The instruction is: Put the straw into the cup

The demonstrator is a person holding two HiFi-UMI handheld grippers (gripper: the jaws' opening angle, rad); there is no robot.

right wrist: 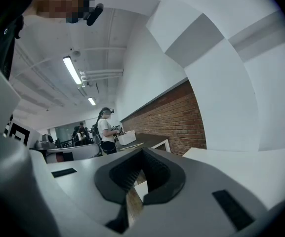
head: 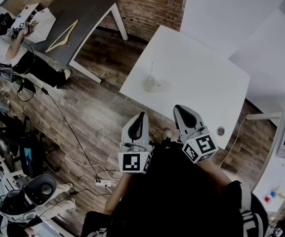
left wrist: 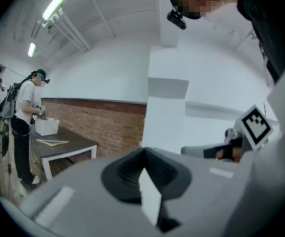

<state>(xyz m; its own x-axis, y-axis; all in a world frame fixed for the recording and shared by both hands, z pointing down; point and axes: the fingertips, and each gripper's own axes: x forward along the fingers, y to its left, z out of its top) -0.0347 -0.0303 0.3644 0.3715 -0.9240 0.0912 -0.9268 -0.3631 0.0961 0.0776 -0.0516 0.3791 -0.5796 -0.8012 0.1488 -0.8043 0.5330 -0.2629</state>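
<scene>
In the head view a clear cup stands near the left edge of the white table. A thin straw rises out of the cup. Both grippers are held close to my body, short of the table's near edge and well apart from the cup. My left gripper is shut with nothing in it, and its jaws point up at the room in the left gripper view. My right gripper is also shut and empty, with its tips meeting in the right gripper view.
A dark table at the back left carries a wooden hanger and a white box, with a person beside it. Cables and a power strip lie on the wooden floor. A small round disc sits near the white table's front edge.
</scene>
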